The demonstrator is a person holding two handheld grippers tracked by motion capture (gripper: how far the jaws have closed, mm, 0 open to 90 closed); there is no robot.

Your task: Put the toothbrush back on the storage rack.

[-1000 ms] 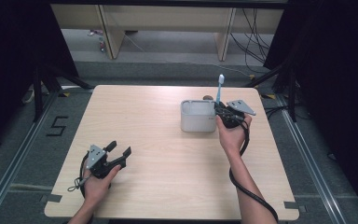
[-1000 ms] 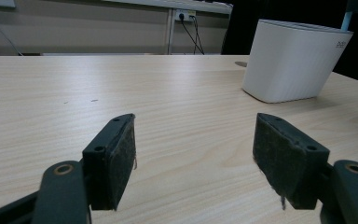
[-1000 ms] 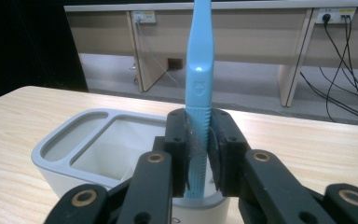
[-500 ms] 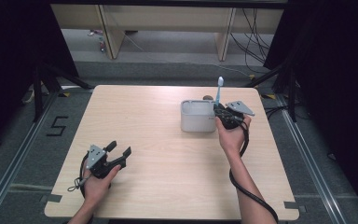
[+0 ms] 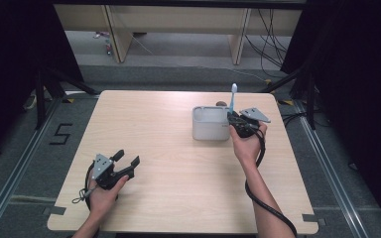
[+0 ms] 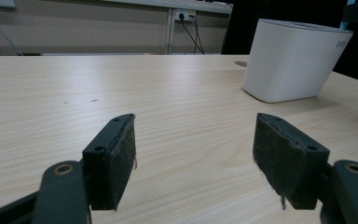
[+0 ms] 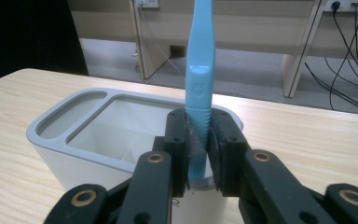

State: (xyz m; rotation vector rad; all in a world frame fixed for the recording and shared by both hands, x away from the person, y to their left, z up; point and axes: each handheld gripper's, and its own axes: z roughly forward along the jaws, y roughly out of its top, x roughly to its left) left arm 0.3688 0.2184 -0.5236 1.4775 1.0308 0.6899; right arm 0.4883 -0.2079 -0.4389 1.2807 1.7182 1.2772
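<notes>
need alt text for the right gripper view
The right hand-held gripper is shut on a light blue toothbrush, held upright over a white holder with a grey rim and two compartments. The holder stands on a pale wooden table.

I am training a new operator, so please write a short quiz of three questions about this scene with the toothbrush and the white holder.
1. True or false: the left gripper holds something.
2. What does the right gripper hold? A) a spoon B) a blue toothbrush C) a pen
3. How does the toothbrush stand relative to the white holder?

Key
1. False: its jaws stand open over the bare table.
2. B.
3. Upright, at the holder's right end; whether its foot is already inside is hidden.
</notes>
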